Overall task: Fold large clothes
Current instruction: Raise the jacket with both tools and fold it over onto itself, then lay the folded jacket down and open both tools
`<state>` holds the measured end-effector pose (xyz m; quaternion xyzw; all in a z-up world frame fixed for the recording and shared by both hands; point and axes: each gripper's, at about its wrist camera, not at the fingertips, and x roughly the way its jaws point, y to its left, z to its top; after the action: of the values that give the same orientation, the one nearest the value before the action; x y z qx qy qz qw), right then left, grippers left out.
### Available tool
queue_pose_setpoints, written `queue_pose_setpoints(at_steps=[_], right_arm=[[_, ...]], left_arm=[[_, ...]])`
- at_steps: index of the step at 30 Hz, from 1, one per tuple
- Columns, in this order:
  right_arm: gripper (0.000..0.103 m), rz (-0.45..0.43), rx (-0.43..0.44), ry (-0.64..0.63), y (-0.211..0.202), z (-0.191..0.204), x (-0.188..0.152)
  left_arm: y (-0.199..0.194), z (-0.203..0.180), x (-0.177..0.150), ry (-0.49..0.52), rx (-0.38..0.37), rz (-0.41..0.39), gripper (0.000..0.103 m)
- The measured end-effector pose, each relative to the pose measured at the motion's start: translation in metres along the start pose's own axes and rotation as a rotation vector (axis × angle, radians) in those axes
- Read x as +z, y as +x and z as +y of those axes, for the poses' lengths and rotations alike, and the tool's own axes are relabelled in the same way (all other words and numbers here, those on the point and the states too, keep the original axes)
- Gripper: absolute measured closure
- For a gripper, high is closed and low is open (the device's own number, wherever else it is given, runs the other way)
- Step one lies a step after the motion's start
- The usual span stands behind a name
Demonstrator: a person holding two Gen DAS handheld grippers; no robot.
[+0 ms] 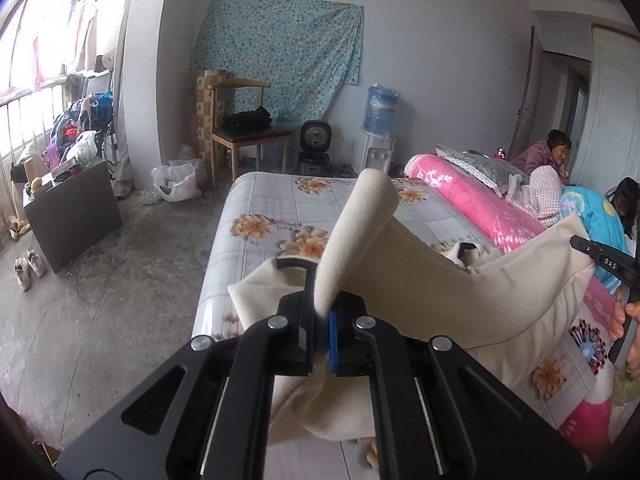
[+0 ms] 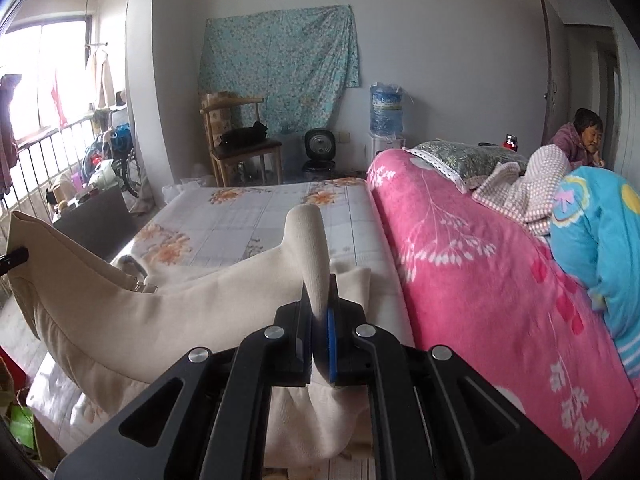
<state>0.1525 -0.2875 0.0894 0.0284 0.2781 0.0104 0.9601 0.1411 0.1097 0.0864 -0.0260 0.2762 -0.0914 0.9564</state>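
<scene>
Two black grippers, both clamped tight on one cream garment (image 1: 420, 292) held up over the bed (image 1: 256, 208). Left gripper (image 1: 320, 340) jaws closed on a soft knit fold that curls up above the tips; blue pad on one finger. Fabric is thick, matte, with a ribbed-looking edge and a small metal clasp near the middle. Garment sags between the two tools, with its lower part resting on the bed. Right gripper (image 2: 320, 344) likewise pinched shut on a rolled cream edge.

Bed sheet is smooth, grey check with orange flowers. Rolled pink fleece blanket (image 2: 480, 264) with white plant print runs along the right side, and a patterned pillow (image 2: 460, 160) sits on its far end. Blue cartoon quilt (image 2: 600, 248) is just past it.

Bare concrete floor, grey walls, teal floral cloth (image 1: 280, 48) pinned up. Wooden chair (image 1: 244, 128), small black fan heater (image 1: 316, 136), water dispenser with blue bottle (image 1: 380, 112). Railed window at far left. White letters "DAS" readable on the other tool's body at the left view's right edge.
</scene>
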Motion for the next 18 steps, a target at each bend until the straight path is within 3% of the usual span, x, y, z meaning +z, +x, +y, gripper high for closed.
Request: queue_pose_setpoints(at_steps=[3,6,9,11,14,15,16,18], right_arm=[[0.097,0.014,0.029,0.023,0.049,-0.005,0.026],[0.097,0.072,0.058,0.060,0.110,-0.011,0.039],[0.093,0.287,0.083,0.123,0.182,-0.024,0.027],[0.090,0.349,0.030,0.135,0.200,-0.034,0.016],[0.083,0.285,0.030,0.138,0.179,-0.043,0.018],[0.074,0.252,0.032,0.107,0.168,-0.040,0.021],[0.068,0.232,0.042,0.066,0.159,-0.035,0.023],[0.067,0.244,0.113,-0.015,0.152,-0.016,0.022]], left_arm=[[0.046,0.008,0.023,0.011,0.031,0.024,0.099],[0.107,0.025,0.034,-0.031,0.049,0.122,0.099],[0.174,0.048,0.024,-0.085,0.085,0.310,0.092],[0.193,0.062,0.013,-0.131,0.101,0.379,0.087],[0.172,0.078,0.014,-0.193,0.078,0.315,0.081],[0.162,0.079,0.015,-0.203,0.067,0.282,0.078],[0.150,0.079,0.019,-0.209,0.038,0.244,0.078],[0.146,0.070,0.022,-0.212,-0.053,0.232,0.078]])
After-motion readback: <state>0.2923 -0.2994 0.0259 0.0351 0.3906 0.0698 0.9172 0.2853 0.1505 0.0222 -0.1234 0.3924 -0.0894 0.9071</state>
